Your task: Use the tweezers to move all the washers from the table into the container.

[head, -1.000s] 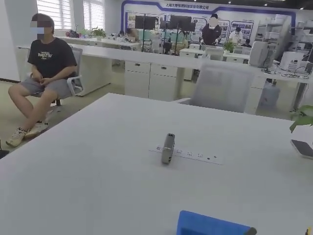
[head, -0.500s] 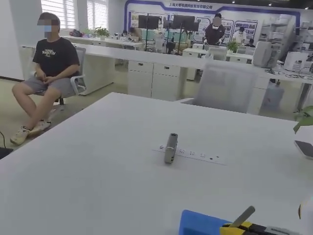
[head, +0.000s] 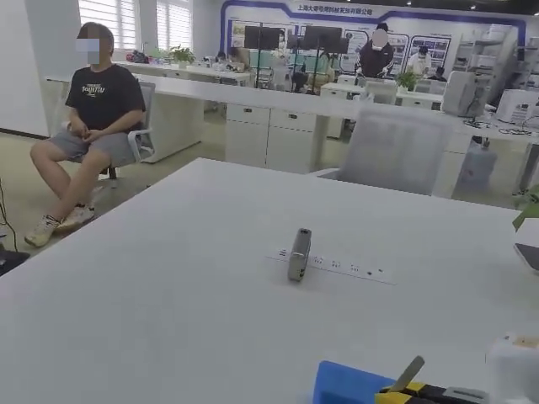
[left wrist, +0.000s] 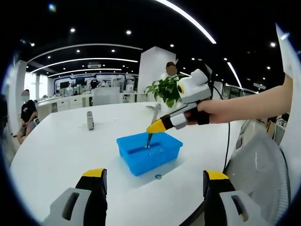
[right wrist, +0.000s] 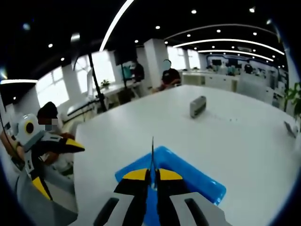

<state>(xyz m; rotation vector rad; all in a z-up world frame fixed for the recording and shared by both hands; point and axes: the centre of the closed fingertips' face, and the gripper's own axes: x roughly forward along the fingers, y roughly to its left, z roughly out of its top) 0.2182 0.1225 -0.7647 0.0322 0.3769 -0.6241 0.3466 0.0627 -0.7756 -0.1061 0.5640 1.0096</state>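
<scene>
Right gripper (right wrist: 152, 175): jaws clenched on the tweezers (right wrist: 152, 151), which stick straight out from between the yellow tips. In the left gripper view it comes in from the right, carried by a hand (left wrist: 207, 111). It is tilted downward, with the tweezer tips inside the container (left wrist: 141, 165). Cannot tell whether the tips hold a washer; too small.

Left gripper (left wrist: 155, 193): jaws released and wide apart, nothing between them. It sits by the near edge of the table (left wrist: 56, 146), pointed at the container and well apart from it.

Container: blue, open-topped, rectangular, standing on the white table. Washers (left wrist: 156, 151) lie on its floor as a few small rings near the front wall, just beside the tweezer tips. Loose washer (left wrist: 158, 177) lies on the table just in front of the container, not touching it.

Other:
- Grey device (left wrist: 90, 120) is on the table beyond the container, well apart from it. In the head view it lies at one end of a power strip (head: 341, 266).
- Plant (left wrist: 164, 92) stands at the far table edge.
- Chair (head: 396, 150) stands behind the table.
- Seated person (head: 97, 105) is off to the left in the head view.
- The head view catches a corner of the container at its bottom edge, with the yellow tips and tweezers over it.
</scene>
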